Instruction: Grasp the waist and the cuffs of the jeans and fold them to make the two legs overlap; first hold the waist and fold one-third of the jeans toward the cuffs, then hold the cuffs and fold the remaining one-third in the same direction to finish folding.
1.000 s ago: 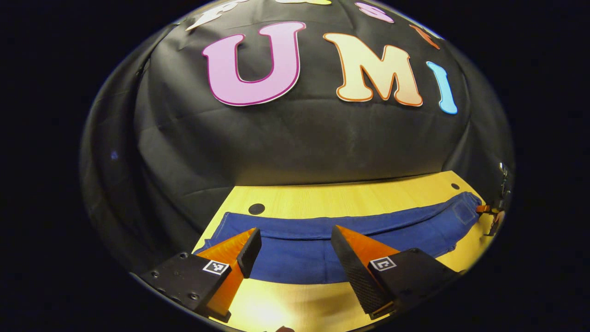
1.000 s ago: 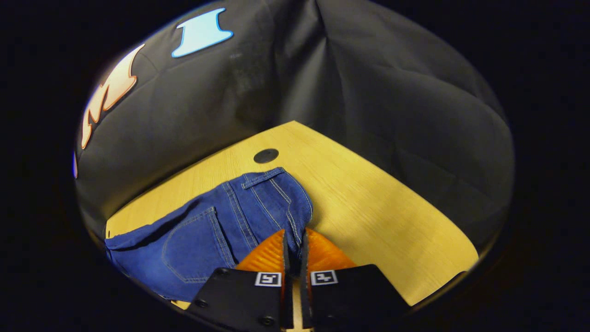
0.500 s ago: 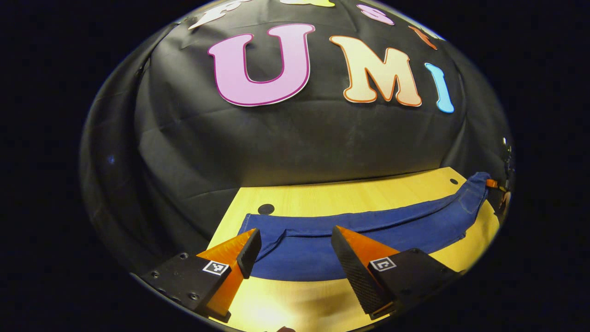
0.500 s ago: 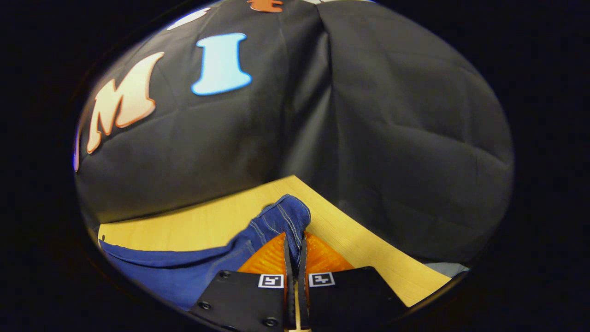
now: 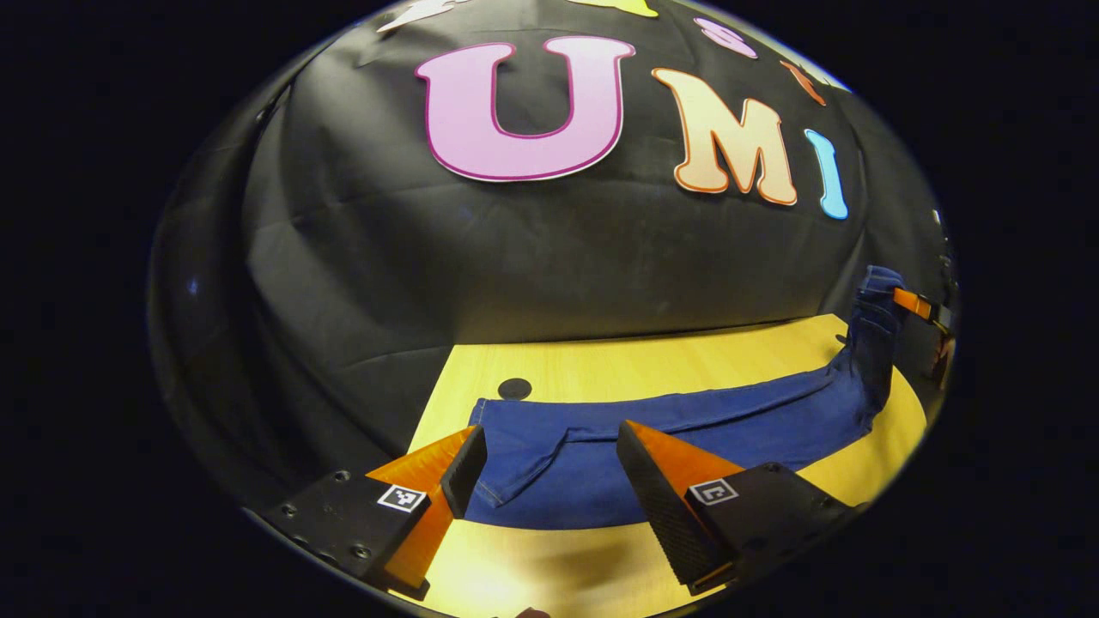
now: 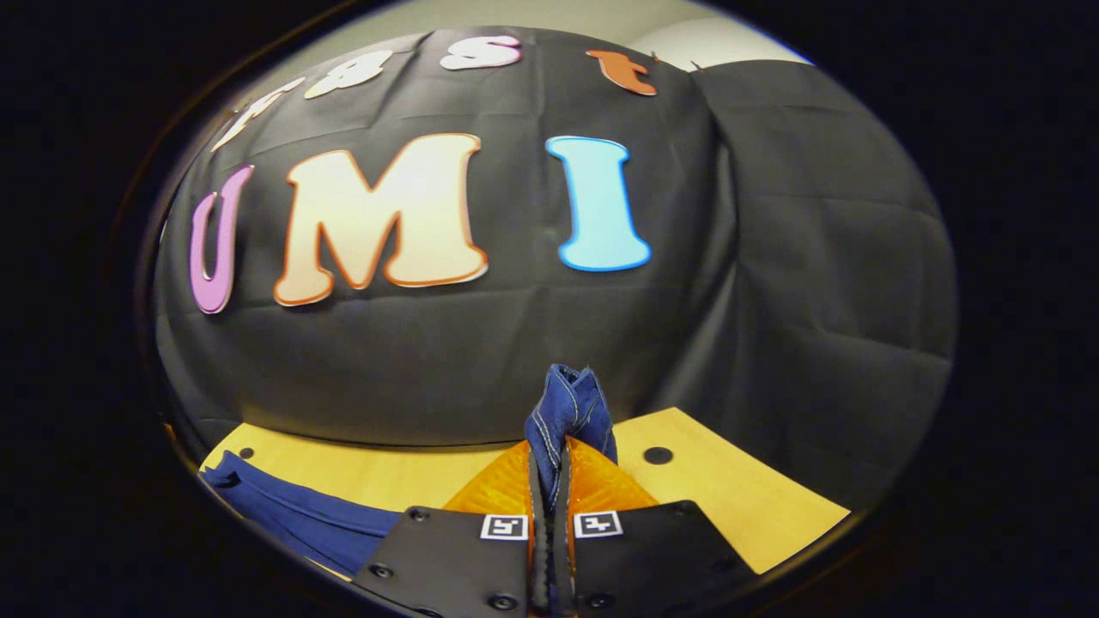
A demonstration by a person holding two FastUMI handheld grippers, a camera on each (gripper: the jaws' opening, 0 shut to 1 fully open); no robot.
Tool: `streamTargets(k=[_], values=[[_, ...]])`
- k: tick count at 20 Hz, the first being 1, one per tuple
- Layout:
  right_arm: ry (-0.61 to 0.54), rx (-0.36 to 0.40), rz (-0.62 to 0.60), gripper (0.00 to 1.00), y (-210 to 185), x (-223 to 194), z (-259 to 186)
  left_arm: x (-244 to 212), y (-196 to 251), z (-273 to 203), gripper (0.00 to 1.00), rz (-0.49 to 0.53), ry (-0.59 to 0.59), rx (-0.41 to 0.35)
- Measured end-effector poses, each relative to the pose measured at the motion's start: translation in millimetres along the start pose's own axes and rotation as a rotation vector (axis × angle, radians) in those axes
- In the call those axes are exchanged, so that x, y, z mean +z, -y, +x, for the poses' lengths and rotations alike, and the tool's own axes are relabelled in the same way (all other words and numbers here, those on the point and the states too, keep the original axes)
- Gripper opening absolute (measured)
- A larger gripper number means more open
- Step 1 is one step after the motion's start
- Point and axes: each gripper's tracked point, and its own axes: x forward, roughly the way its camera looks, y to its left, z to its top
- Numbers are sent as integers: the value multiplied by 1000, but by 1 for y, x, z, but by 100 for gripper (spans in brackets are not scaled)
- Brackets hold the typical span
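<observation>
The blue jeans (image 5: pixel 687 425) lie stretched across the wooden table (image 5: pixel 652 365), legs overlapped. Their cuff end (image 5: pixel 494 421) sits near my left gripper (image 5: pixel 549 463), which hovers open just above the fabric with nothing between its fingers. At the far right of the left gripper view the waist (image 5: pixel 876 300) hangs raised off the table, held by the right gripper (image 5: pixel 917 305). In the right gripper view my right gripper (image 6: pixel 549 459) is shut on the waist (image 6: pixel 571 403), which bunches up above the fingertips. The rest of the jeans (image 6: pixel 283 511) trails away to the lower left.
The black cloth wall (image 5: pixel 532 257) closes the table's far side and wraps round its right corner (image 6: pixel 816 343). Small black round holes mark the tabletop (image 5: pixel 515 388) (image 6: pixel 658 455). Bare wood lies to the right of the raised waist (image 6: pixel 738 489).
My right gripper has lifted the waist off the table and swung to face the back wall. The jeans slid rightward in the left gripper view. My left gripper stayed open.
</observation>
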Motion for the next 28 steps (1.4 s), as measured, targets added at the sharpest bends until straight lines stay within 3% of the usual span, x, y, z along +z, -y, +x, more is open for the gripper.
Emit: streamTargets(k=[4, 10, 17, 19, 21, 24, 25, 26, 27, 28], values=[[-6, 84, -15, 3, 3, -20, 0, -11, -23, 6, 95, -15, -20, -20], [-33, 208, 6, 5, -1, -17, -1, -27, -54, 14, 95, -15, -49, -48], [-217, 290, -58, 7, -1, -20, 2, -54, -81, 34, 95, -16, -97, -71], [-287, 344, -70, 7, -9, -25, 1, -67, -81, 45, 95, -28, -121, -85], [-323, 355, -86, 42, 4, -10, 6, -80, -80, 64, 96, -24, -154, -103], [-292, 359, -133, 93, 30, 56, -2, -102, -82, 93, 95, 5, -199, -129], [-290, 359, -141, 93, 38, 77, -4, -108, -84, 103, 95, 11, -213, -124], [-287, 351, -153, 95, 32, 31, -9, -116, -85, 112, 89, 15, -238, -125], [-281, 339, -163, 93, 39, 34, -13, -125, -86, 120, 95, 18, -266, -123], [-274, 327, -169, 95, 48, 39, -19, -134, -85, 125, 94, 22, -297, -127]])
